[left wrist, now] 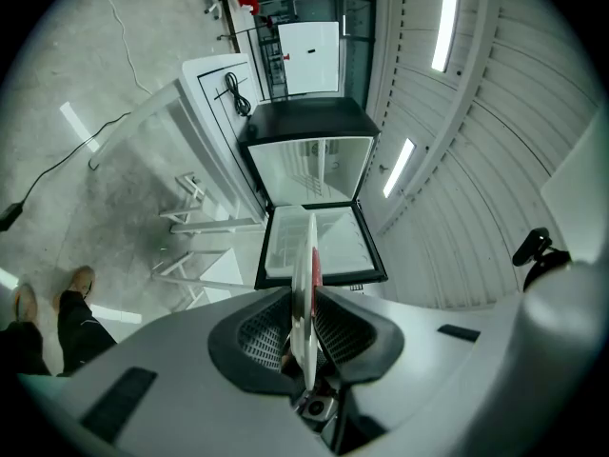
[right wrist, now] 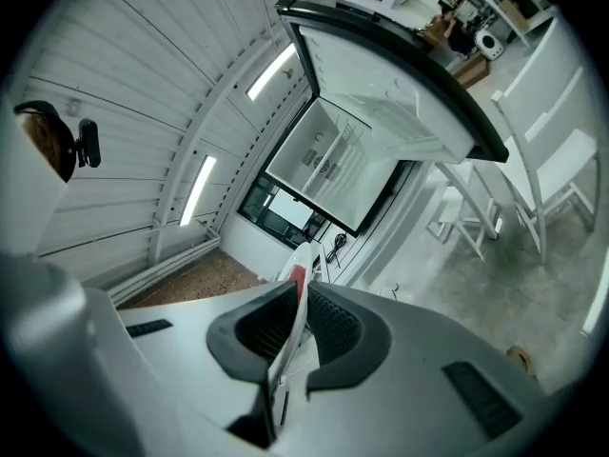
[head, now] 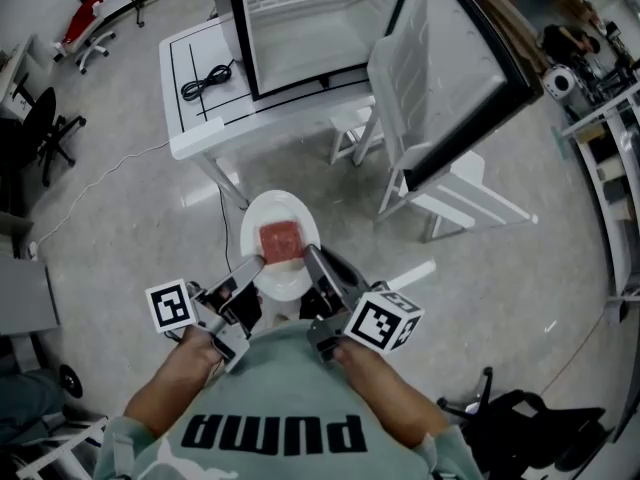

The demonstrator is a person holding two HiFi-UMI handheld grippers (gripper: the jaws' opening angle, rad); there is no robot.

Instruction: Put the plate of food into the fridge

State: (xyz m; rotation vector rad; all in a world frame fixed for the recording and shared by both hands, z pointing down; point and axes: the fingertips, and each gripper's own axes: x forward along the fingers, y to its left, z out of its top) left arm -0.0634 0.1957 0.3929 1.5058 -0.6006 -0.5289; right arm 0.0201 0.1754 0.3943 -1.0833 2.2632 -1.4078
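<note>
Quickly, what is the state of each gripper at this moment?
Left gripper: shut on the rim of the plate.
Right gripper: shut on the opposite rim of the same plate.

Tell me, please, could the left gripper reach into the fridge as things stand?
Probably not yet: the fridge stands open, leaving the way free, but the left gripper, shut on the plate, hangs well short of it.

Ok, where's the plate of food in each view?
Head view: plate at the centre, food on top.
Left gripper view: plate edge-on, lower centre, between the jaws.
Right gripper view: plate edge-on, lower centre, between the jaws.
Shared landmark: the open fridge, ahead in all three.
</note>
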